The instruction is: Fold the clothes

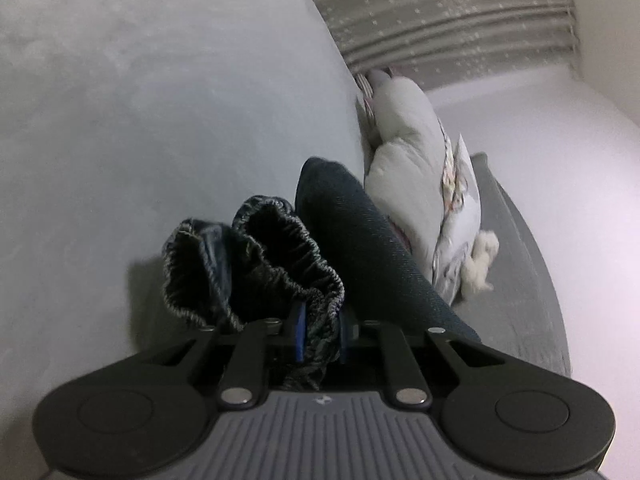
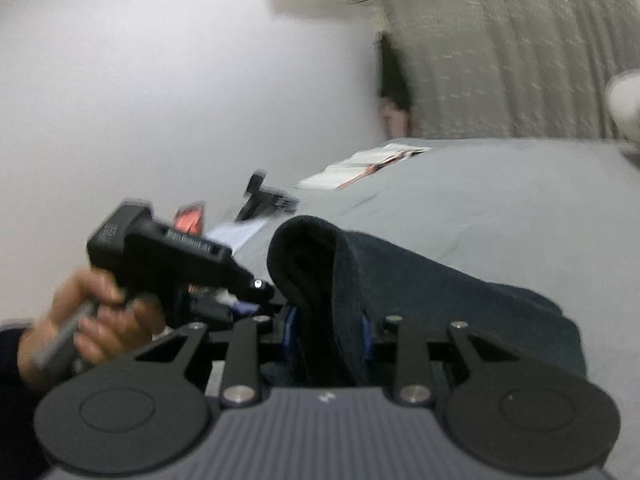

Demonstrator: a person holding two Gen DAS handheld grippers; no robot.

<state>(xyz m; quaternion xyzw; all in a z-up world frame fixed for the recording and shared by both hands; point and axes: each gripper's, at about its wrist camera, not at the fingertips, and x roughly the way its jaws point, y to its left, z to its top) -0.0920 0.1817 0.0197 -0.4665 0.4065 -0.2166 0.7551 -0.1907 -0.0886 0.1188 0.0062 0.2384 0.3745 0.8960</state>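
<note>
Both grippers are clamped on the same dark jeans (image 1: 360, 248). Left gripper (image 1: 320, 336) pinches the gathered elastic waistband (image 1: 280, 264), which bunches up at 12 o'clock from its fingers. Right gripper (image 2: 328, 336) grips a folded-over edge of the denim, cloth standing up between the blue pads (image 2: 291, 332) and draping off toward 3 o'clock onto the grey bed sheet (image 2: 480, 200).

In the right view the left hand (image 2: 92, 320) squeezes its tool's handle at 9 o'clock, close beside the right gripper (blurred, so it reads as mid-motion).

Progress, my read: early to middle. The jeans are lifted and doubled loosely, not laid flat; no neat fold shows on the sheet. Left to do: spread or align the legs, lay them down, fold to a compact stack. I can't tell how many folds are already in.

Clutter: pillows (image 1: 416, 168) at 1 o'clock in the left view, papers (image 2: 360, 166) at 12 o'clock in the right, well apart from the jeans. Curtain (image 2: 500, 48) behind.
</note>
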